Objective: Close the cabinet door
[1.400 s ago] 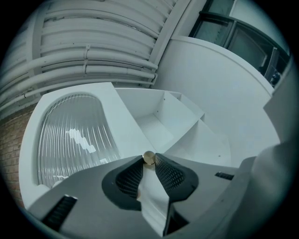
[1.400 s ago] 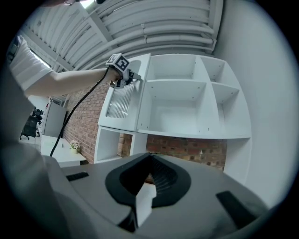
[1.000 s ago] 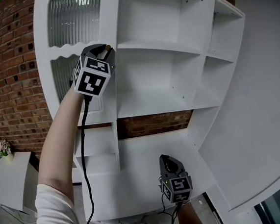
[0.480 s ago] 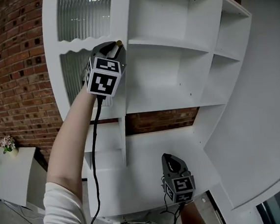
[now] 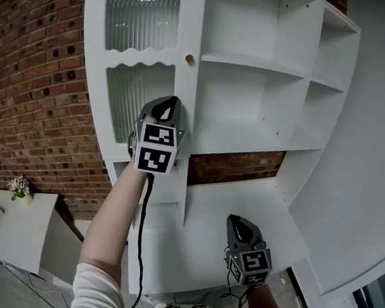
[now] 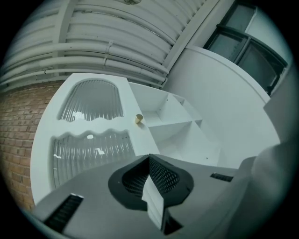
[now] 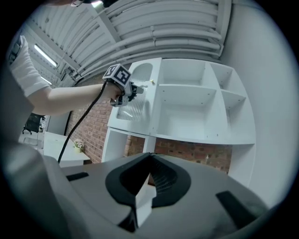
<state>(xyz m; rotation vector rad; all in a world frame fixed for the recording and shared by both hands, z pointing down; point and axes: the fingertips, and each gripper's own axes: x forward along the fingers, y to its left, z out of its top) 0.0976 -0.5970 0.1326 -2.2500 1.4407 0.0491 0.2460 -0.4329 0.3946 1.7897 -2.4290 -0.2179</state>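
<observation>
Left gripper (image 5: 168, 105), clenched empty, sits just below-left of the knob (image 5: 189, 59) on the door (image 5: 132, 95), while the right gripper (image 5: 234, 219), also clenched empty, hangs way below it.

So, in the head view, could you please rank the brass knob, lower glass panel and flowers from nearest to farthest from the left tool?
1. Lower glass panel, just left of the left tool.
2. Brass knob, above-right.
3. Flowers, far left.
</observation>
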